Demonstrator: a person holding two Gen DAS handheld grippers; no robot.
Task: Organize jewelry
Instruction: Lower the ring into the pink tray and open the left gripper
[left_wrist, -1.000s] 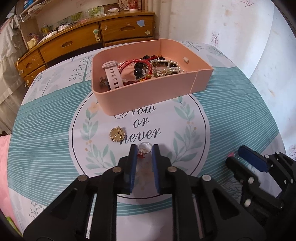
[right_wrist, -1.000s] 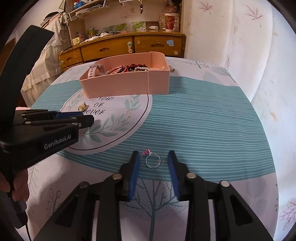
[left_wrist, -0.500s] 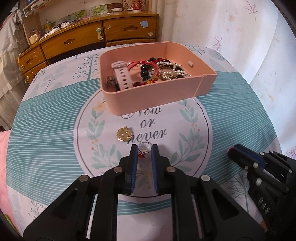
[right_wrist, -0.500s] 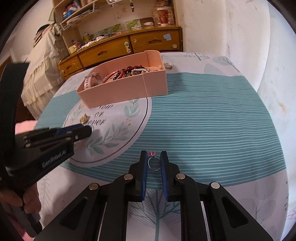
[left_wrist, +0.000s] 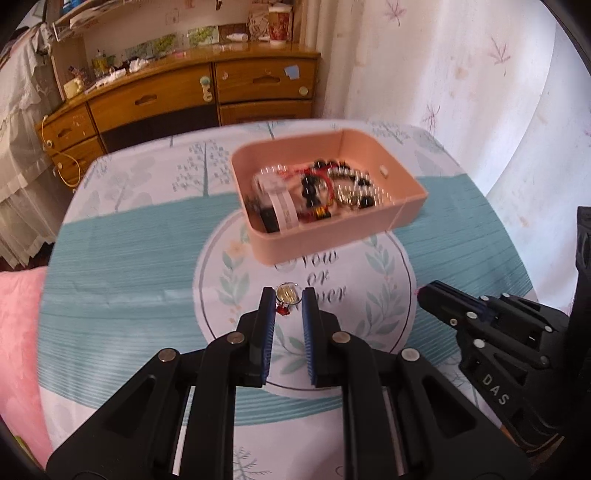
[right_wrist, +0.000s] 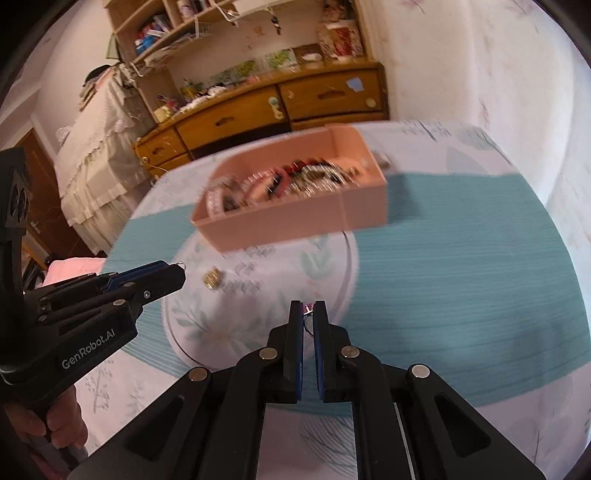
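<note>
My left gripper (left_wrist: 288, 300) is shut on a silver ring with a red stone (left_wrist: 287, 294) and holds it above the tablecloth. My right gripper (right_wrist: 308, 309) is shut on a silver ring with a pink stone (right_wrist: 307, 308), also lifted. A pink box (left_wrist: 369, 221) of bracelets, beads and a watch stands on the table beyond both; it also shows in the right wrist view (right_wrist: 295, 218). A gold brooch (right_wrist: 212, 277) lies on the cloth between the box and the left gripper (right_wrist: 162, 280).
A round table (right_wrist: 461, 258) carries a teal and white cloth printed "Now or never". A wooden dresser (left_wrist: 184, 99) stands behind it. A pink cushion (left_wrist: 18, 332) lies at the left edge. A white wall is at the right.
My right gripper closed on the pink-stone ring and lifted it. Both grippers have risen and moved toward the pink box with their rings.
</note>
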